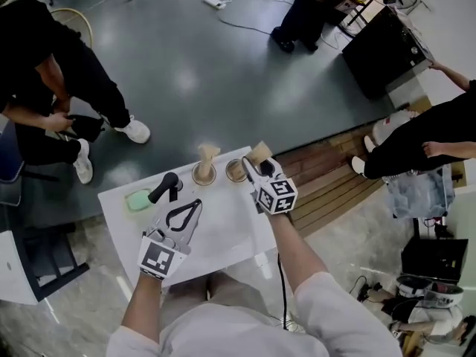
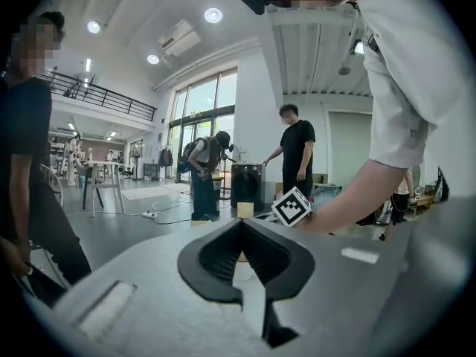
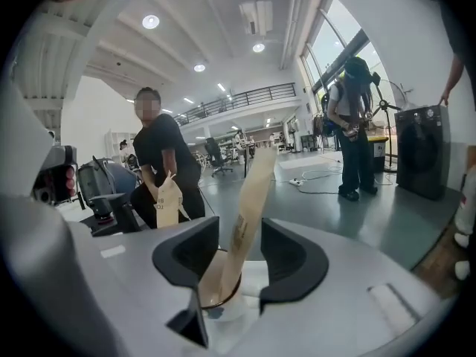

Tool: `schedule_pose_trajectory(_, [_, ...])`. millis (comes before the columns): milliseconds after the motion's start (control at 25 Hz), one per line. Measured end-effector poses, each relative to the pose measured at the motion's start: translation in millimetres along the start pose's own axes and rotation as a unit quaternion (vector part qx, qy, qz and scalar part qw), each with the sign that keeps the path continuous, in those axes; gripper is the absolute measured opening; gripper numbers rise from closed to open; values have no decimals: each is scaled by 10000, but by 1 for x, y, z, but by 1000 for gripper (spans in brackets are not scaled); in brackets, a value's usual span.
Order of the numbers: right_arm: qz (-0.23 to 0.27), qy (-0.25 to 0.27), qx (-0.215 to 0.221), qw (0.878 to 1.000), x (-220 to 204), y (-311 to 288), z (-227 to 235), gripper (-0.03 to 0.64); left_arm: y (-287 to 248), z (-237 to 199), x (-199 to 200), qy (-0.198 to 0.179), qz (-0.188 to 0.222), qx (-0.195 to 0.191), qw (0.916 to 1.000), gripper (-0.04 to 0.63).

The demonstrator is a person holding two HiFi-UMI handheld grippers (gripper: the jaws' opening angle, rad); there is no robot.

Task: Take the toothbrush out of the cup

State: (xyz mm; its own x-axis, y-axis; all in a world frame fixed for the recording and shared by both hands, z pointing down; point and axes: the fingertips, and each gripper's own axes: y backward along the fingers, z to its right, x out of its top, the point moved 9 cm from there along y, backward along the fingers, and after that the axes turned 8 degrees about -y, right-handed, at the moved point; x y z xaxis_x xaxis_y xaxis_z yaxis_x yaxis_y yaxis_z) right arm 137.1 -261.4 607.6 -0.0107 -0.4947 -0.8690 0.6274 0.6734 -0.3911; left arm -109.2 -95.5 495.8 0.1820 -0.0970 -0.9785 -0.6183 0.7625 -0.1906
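**While nothing is yet lifted, the grasp is lined up**

Although the tall toothbrush in a tan paper wrapper (image 3: 247, 192) stands between the dark jaws of the right gripper (image 3: 239, 233), the pads are clear of it on both sides, so that claw is spread and clamps nothing. The toothbrush leans in the small round cup with a brown rim (image 3: 223, 300), low in the centre of the right gripper view. In the head view this cup stands on the white table (image 1: 223, 233) just right of centre, beside a second cup (image 1: 204, 174) with its own wrapped brush. The removal is not done, I judge: closing on the wrapper and drawing it up and out are both left. The left gripper (image 2: 242, 229) has its jaws pressed together on nothing, over the table at the lower left of centre in the head view.

Small dark print runs down the wrapper but is too fine to read. The characters on the other wrapper are no clearer. The black-and-white marker cube (image 1: 277, 195) carries patterns, not words. No brand shows.
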Motion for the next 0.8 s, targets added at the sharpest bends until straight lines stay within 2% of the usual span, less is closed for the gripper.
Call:
schedule_pose_trajectory(360, [-7, 234, -105, 9997, -6, -6, -4, 57, 5, -5, -10, 60, -28, 35, 10000, -2])
schedule_pose_trajectory(800, [119, 370, 50, 9992, 7, -3, -12, 28, 0, -8, -9, 78, -60, 59, 9999, -3])
